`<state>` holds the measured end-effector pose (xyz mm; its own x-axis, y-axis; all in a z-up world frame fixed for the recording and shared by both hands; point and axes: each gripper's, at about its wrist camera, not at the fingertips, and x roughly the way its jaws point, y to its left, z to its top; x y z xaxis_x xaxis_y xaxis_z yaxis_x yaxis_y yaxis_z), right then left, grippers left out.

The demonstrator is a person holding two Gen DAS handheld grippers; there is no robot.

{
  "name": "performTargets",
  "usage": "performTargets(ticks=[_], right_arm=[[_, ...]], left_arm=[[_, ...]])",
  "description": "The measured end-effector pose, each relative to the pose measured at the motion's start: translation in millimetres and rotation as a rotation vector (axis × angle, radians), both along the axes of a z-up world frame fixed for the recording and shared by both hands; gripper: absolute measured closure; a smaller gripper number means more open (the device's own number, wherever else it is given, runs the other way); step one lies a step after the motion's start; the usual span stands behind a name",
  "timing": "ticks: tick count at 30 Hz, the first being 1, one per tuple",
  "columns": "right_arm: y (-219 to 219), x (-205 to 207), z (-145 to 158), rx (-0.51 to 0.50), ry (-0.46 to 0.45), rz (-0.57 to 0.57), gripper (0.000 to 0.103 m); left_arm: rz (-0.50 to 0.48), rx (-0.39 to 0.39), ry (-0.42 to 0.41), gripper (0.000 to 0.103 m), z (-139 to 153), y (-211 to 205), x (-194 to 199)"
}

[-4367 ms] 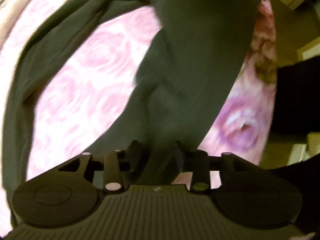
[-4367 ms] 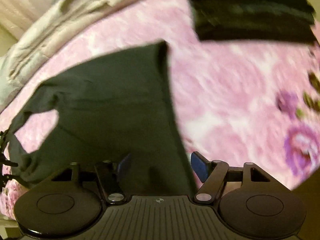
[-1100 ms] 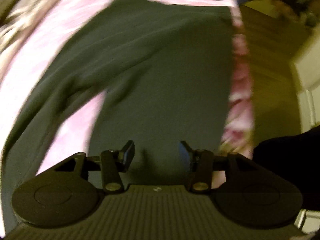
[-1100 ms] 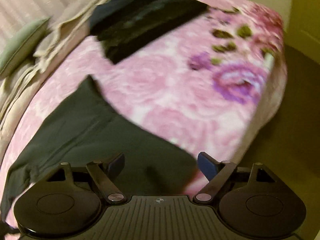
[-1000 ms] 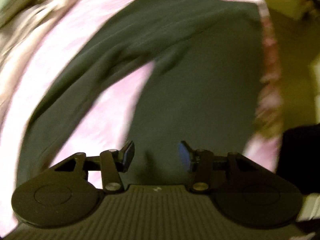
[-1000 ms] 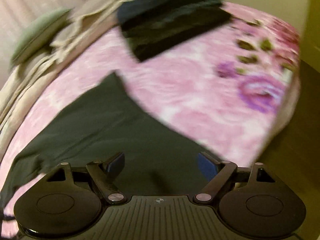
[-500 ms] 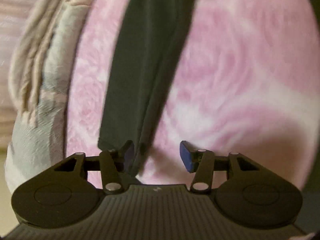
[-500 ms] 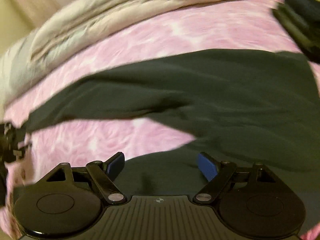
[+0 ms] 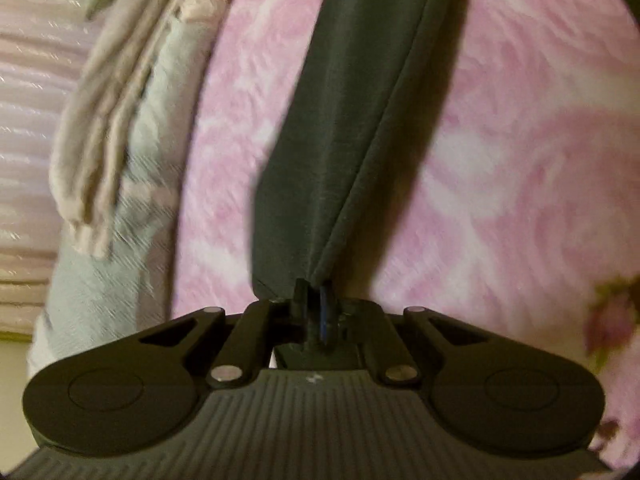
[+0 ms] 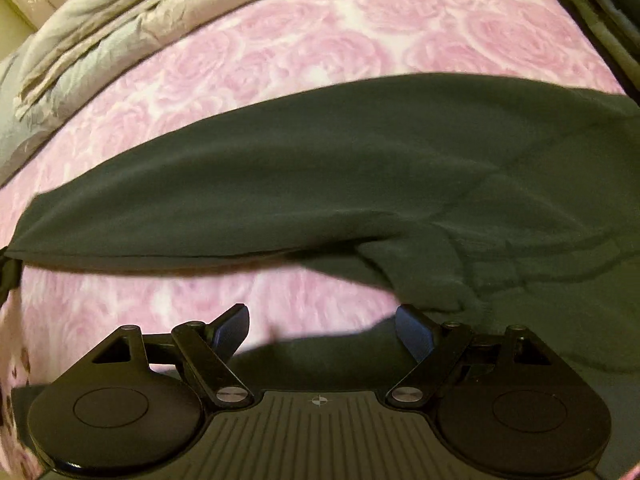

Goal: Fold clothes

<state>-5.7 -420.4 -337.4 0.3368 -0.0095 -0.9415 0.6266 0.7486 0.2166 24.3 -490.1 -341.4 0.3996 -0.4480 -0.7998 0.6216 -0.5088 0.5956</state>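
Dark green trousers (image 10: pixel 320 168) lie spread on a pink rose-patterned bed cover (image 10: pixel 320 48). In the left wrist view one trouser leg (image 9: pixel 344 128) runs away from me, and my left gripper (image 9: pixel 314 304) is shut on its cuff end. My right gripper (image 10: pixel 322 330) is open and empty, hovering above the cover between the two legs, near the crotch (image 10: pixel 420 276). The second leg (image 10: pixel 360 356) passes just under its fingers.
A crumpled beige and pale green quilt (image 9: pixel 116 152) lies along the bed's far side, also in the right wrist view (image 10: pixel 120 28). A stack of folded dark clothes (image 10: pixel 612 12) sits at the upper right.
My left gripper has closed on the cuff of the trouser leg. My right gripper has stayed open and shifted a little over the trousers.
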Motion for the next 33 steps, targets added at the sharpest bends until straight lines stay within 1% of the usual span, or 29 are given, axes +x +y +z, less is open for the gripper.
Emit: performTargets(ticks=[2, 3, 5, 6, 8, 11, 12, 13, 14, 17, 20, 23, 25, 27, 31, 32, 33], right_arm=[[-1, -7, 4, 0.02, 0.018, -0.001, 0.02], [-2, -11, 7, 0.025, 0.022, -0.006, 0.02], [-6, -20, 18, 0.022, 0.011, -0.011, 0.02], [-11, -25, 26, 0.01, -0.001, -0.014, 0.02], [-23, -37, 41, -0.027, -0.029, -0.024, 0.02], [-58, -51, 57, -0.088, -0.045, -0.045, 0.02], [-73, -53, 59, -0.102, -0.047, -0.055, 0.02], [-91, -56, 60, -0.112, -0.049, -0.065, 0.02], [-109, -58, 59, -0.122, -0.049, -0.072, 0.02], [-167, -59, 54, -0.157, -0.051, -0.078, 0.02], [-220, -57, 46, -0.188, -0.052, -0.055, 0.02], [-266, -54, 34, -0.218, -0.044, 0.031, 0.02], [-294, -53, 21, -0.207, -0.036, 0.098, 0.02], [-316, -53, 7, -0.181, -0.036, 0.167, 0.02], [-340, -62, -17, -0.095, -0.051, 0.275, 0.02], [-344, -63, -23, -0.067, -0.062, 0.288, 0.023], [-346, -65, -27, -0.039, -0.074, 0.291, 0.039]], left_arm=[[-0.01, 0.055, -0.006, 0.097, -8, 0, -5], [0.001, 0.065, -0.008, 0.095, -9, -2, -6], [0.067, 0.084, 0.021, 0.092, -3, -8, -6], [0.108, 0.089, 0.055, 0.086, 4, -12, -4], [0.165, 0.101, 0.135, 0.078, 20, -16, -2], [0.198, 0.1, 0.283, 0.078, 54, -20, -13], [0.203, 0.089, 0.318, 0.077, 64, -24, -18], [0.207, 0.076, 0.35, 0.075, 73, -30, -24], [0.214, 0.06, 0.372, 0.071, 80, -37, -31], [0.232, 0.013, 0.443, 0.069, 90, -80, -59], [0.209, -0.006, 0.502, 0.067, 81, -140, -95], [0.158, -0.005, 0.536, 0.066, 62, -198, -146], [0.124, 0.004, 0.547, 0.063, 46, -236, -171], [0.091, 0.021, 0.545, 0.063, 32, -268, -189], [0.034, 0.131, 0.485, 0.061, 2, -320, -205], [0.017, 0.163, 0.476, 0.061, -1, -327, -204], [0.006, 0.19, 0.471, 0.063, -3, -334, -202]])
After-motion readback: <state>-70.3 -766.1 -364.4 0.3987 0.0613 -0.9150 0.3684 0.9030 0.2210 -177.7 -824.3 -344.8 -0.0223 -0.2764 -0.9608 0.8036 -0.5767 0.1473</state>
